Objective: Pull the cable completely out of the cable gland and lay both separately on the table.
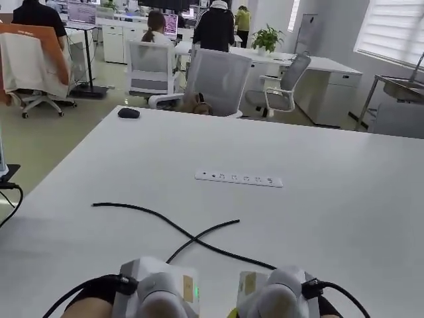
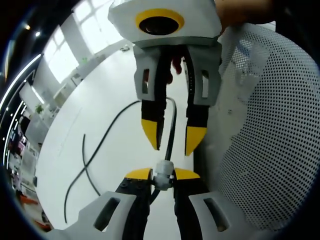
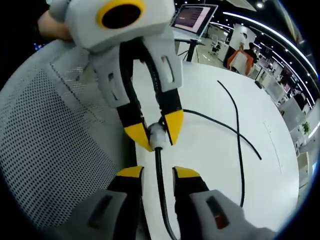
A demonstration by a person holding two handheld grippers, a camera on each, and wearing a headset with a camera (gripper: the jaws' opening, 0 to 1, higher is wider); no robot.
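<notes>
Two hand-held grippers face each other, tip to tip, just above the near edge of a white table [image 1: 331,199]. The left gripper [image 2: 162,174] has its yellow-tipped jaws pressed onto one small pale grey cable gland [image 2: 163,172]. The right gripper [image 3: 158,172] has its jaws spread, with one black cable [image 3: 161,200] running between them without clearly touching either jaw. The cable passes through the gland and comes out on both sides of it.

Two black strands cross on the tabletop in front of the grippers. I cannot tell whether they are one cable or two. Further back, one white power strip [image 1: 238,179] lies flat with a row of sockets, and one dark mouse [image 1: 128,113] sits near the far edge.

A white perforated mesh surface [image 2: 265,130] is close beside the grippers.

The room is an open office with a pale floor. There are three white mesh chairs [image 1: 215,79] and a fourth chair draped in cream and orange [image 1: 30,63]. There are also white desks, one potted plant [image 1: 267,38], slatted window blinds [image 1: 394,30] and four people [image 1: 215,25] at the back
</notes>
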